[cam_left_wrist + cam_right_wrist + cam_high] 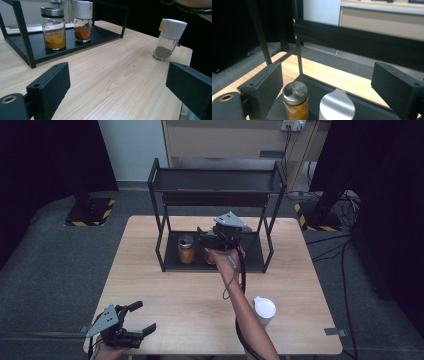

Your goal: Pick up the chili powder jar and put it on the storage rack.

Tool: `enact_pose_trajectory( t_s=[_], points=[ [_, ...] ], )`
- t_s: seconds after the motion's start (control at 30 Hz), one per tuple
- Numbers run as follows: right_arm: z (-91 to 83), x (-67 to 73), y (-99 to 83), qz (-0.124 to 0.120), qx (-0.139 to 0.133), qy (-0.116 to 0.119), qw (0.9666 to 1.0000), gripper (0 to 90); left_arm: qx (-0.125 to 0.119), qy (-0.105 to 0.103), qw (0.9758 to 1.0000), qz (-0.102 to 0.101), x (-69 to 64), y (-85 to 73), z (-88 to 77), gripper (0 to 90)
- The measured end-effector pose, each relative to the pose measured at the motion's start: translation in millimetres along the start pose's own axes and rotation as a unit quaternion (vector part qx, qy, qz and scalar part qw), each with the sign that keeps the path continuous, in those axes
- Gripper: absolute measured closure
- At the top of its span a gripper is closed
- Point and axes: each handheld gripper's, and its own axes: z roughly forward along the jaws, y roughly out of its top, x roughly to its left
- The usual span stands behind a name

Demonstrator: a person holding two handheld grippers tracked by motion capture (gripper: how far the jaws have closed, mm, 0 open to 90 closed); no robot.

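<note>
Upright on the lower tray of a black shelf rack (172, 265) at the far side of the table (175, 295): two small glass spice jars. White-capped jar (83, 21), holding reddish-orange powder in its lower part, with a small yellow mark on the cap, directly beneath the right hand-held gripper (215, 240), jaws wide apart above it, not touching. Just beside it, apart, silver-lidded jar (53, 28) about half full of yellow-orange powder, a shaker opening visible in the lid from above. Standing alone near the table's front right edge, well apart from the rack: third jar (168, 39), clear glass, white cap with yellow tab, dark grey powder at the bottom.
</note>
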Motion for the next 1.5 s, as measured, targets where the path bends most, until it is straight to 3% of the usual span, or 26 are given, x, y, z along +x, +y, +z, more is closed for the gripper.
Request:
enact_pose_trajectory(
  t_s=[0.17,0.33,0.47,0.63,1.07,1.2,1.5],
  points=[
    [-23.2,-7.6,13.2,-0.004,-0.003,0.027,0.9996,10.3,0.001,0.002,1.0,0.001,-0.9,0.4,0.5,4.6],
    [-40.5,-8.5,24.8,-0.032,0.005,0.047,0.9984,9.9,0.002,0.002,1.0,0.001,-0.7,0.3,0.3,4.6],
    [-55.2,-11.8,28.4,-0.055,0.01,0.06,0.9967,10.0,0.002,0.003,1.0,0.001,-0.8,0.3,0.5,4.6],
    [-72.7,-21.6,29.0,-0.062,0.019,0.077,0.9949,9.9,0.002,0.004,1.0,0.001,-1.2,0.4,0.5,4.5],
    [-131.9,-61.3,14.2,-0.052,-0.007,0.115,0.9919,10.4,0.007,0.006,0.9999,0.004,-2.2,1.3,2.2,3.8],
    [-147.5,-77.5,2.7,-0.036,-0.016,0.129,0.9909,10.5,0.007,0.005,1.0,0.005,-2.4,1.3,2.4,3.8],
    [-179.3,-99.0,-25.4,-0.034,-0.018,0.126,0.9913,10.5,0.004,0.004,1.0,0.003,-2.4,0.7,2.3,3.7]
  ],
)
